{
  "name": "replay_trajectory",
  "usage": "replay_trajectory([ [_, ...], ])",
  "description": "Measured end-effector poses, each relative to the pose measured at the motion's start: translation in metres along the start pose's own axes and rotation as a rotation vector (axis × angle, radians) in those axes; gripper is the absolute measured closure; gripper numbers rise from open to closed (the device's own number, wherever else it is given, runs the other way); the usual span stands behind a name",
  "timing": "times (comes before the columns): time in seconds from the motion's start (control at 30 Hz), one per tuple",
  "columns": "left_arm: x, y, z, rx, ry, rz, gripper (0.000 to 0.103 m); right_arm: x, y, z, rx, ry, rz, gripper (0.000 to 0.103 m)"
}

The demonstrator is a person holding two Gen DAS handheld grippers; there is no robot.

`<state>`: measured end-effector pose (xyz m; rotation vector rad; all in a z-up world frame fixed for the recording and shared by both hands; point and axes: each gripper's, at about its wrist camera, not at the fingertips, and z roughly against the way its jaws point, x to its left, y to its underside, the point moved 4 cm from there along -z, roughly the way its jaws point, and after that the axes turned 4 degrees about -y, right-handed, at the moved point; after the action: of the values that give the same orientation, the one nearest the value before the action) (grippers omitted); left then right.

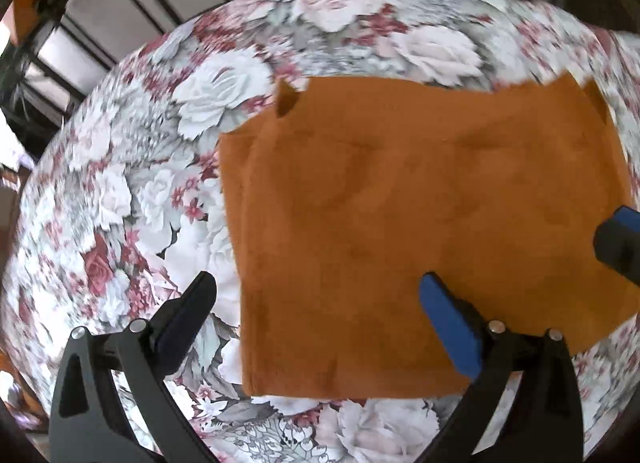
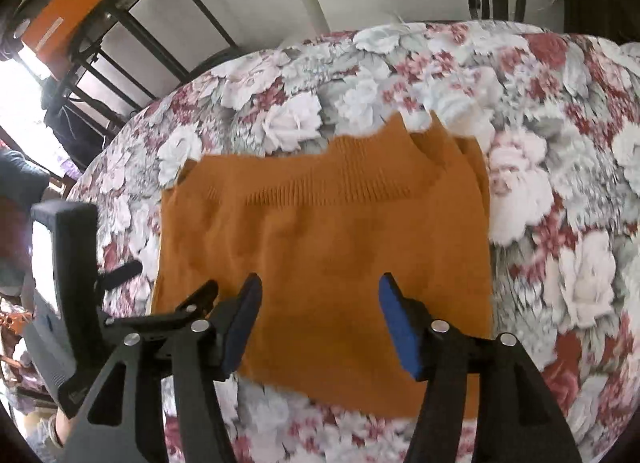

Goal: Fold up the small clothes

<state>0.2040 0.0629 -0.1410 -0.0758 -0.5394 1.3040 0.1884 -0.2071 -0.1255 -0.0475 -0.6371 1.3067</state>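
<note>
An orange knit garment point(image 1: 400, 203) lies folded flat on a round table with a floral cloth point(image 1: 140, 183). My left gripper point(image 1: 316, 287) stands open over its near left part. One finger is above the cloth beside the garment's left edge and the other above the knit. Nothing is between the pads. In the right wrist view the same garment point(image 2: 320, 231) shows its ribbed band along the far side. My right gripper point(image 2: 320, 283) hangs open above its near edge, both blue pads clear of the fabric. Each gripper shows at the edge of the other's view.
The floral tablecloth point(image 2: 560, 183) surrounds the garment on all sides. Beyond the table's far edge stand a black metal rack point(image 2: 132, 23) with an orange box point(image 2: 64, 19) on it and a white wall. A person's sleeve shows at the far left of the right wrist view.
</note>
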Motion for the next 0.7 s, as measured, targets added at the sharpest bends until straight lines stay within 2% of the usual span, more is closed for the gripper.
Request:
replay_trajectory([
  [0.1, -0.01, -0.018, -0.007, 0.006, 0.003, 0.036, 0.004, 0.003, -0.01, -0.024, 0.009, -0.006, -0.022, 0.041],
  [0.2, -0.006, -0.03, -0.008, -0.006, -0.004, 0.058, 0.004, 0.006, -0.011, -0.036, 0.021, 0.002, -0.012, 0.04],
  [0.27, 0.004, -0.041, -0.025, 0.001, 0.005, 0.061, 0.004, 0.009, -0.011, -0.045, 0.026, 0.01, -0.011, 0.036],
  [0.3, 0.002, -0.041, -0.028, 0.004, 0.008, 0.063, 0.004, -0.001, -0.006, -0.034, 0.027, 0.011, -0.008, 0.035],
  [0.47, 0.004, -0.041, -0.04, 0.015, 0.013, 0.058, 0.004, 0.002, -0.003, -0.045, 0.04, 0.038, 0.054, 0.027],
  [0.6, 0.004, -0.043, -0.04, 0.016, 0.018, 0.063, 0.004, 0.005, -0.002, -0.043, 0.036, 0.053, 0.078, 0.026],
  [0.7, 0.007, -0.044, -0.035, 0.006, 0.015, 0.077, 0.004, 0.005, -0.008, -0.032, -0.005, 0.044, 0.065, 0.026],
])
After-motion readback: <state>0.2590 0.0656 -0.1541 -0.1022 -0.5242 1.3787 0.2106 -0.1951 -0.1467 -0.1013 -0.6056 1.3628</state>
